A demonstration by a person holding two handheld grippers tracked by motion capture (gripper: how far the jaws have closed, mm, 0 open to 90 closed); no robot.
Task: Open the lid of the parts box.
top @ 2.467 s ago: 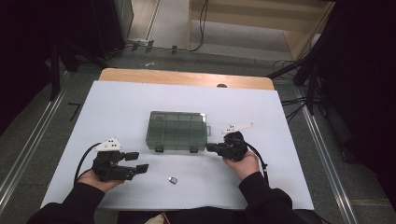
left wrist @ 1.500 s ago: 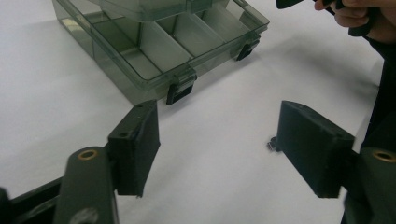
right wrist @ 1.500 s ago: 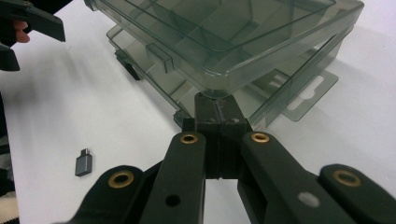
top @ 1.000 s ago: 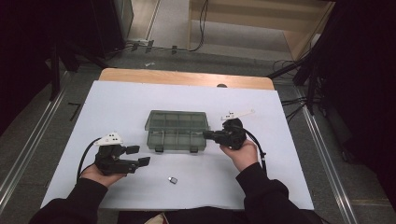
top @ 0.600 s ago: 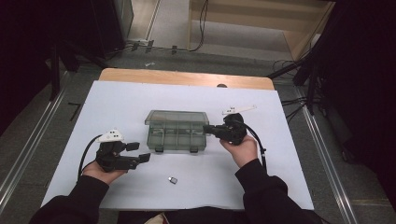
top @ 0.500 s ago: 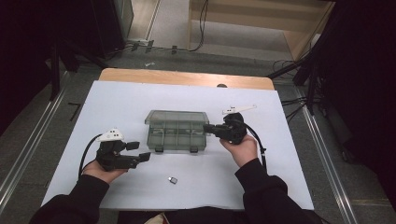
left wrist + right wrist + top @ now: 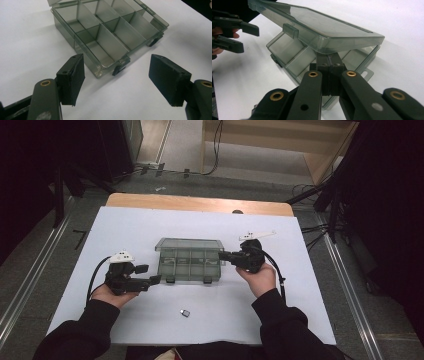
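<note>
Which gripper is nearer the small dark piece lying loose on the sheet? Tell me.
Left. The left gripper hangs open beside the box's front left corner, up and left of the small dark piece. The right gripper is shut under the box's raised lid, farther off.

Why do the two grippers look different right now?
The left gripper has its jaws wide open with nothing between them, just short of the box. The right gripper is shut, its tips under the raised lid, propping it. Both are black, hand-held and point at the box.
</note>
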